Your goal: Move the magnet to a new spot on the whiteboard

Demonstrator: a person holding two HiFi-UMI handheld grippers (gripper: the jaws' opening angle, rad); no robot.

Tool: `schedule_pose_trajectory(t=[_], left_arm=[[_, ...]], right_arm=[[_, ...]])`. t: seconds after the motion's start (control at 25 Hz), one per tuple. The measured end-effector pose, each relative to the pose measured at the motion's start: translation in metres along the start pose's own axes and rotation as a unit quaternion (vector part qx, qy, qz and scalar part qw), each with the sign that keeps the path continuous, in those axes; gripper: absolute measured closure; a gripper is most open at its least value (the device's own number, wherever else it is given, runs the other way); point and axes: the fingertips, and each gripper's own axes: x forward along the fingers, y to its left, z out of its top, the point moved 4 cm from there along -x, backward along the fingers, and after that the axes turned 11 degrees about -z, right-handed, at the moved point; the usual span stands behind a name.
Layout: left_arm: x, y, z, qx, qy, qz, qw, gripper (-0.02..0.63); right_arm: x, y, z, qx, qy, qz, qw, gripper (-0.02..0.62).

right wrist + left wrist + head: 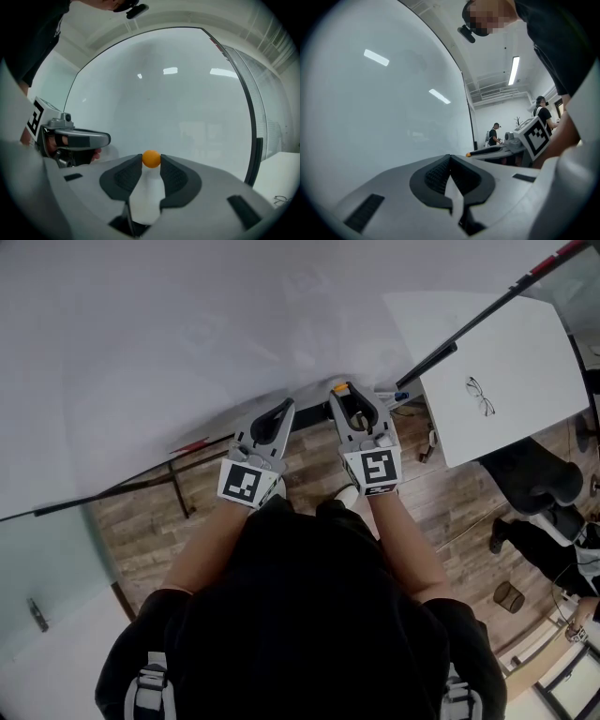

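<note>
Orange magnet [151,159]: clamped between jaw tips of right gripper [343,397], pads pressing on both sides. Position: close against whiteboard [187,103], low on board; contact with board surface not discernible. Left gripper [450,158]: jaws closed together, nothing between them, just left of right gripper, facing same board.

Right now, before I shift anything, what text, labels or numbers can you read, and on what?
No readable text anywhere.
On the glossy white whiteboard: nothing written.
On the small orange round magnet: no print.
On the left marker cube and right marker cube: black-and-white square patterns, no letters.
</note>
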Motion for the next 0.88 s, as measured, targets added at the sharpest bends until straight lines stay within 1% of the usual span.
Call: schedule_pose_trajectory(t=[0.32, 0.64, 0.76, 0.88], left_arm=[[0.002, -0.022, 0.008, 0.001, 0.006, 0.014, 0.9999, 0.604], [-0.003, -0.055, 0.023, 0.004, 0.011, 0.053, 0.9985, 0.604], [-0.012, -0.061, 0.027, 0.010, 0.015, 0.070, 0.9974, 0.604], [-0.024, -0.066, 0.033, 0.012, 0.014, 0.086, 0.9961, 0.604]], right_arm=[[-0.036, -0.007, 0.025, 0.015, -0.035, 0.080, 0.996, 0.476], [-0.064, -0.015, 0.040, 0.029, -0.045, 0.162, 0.985, 0.476], [-0.070, -0.010, 0.039, 0.030, -0.045, 0.191, 0.980, 0.476], [-0.078, 0.000, 0.039, 0.028, -0.044, 0.207, 0.977, 0.476]])
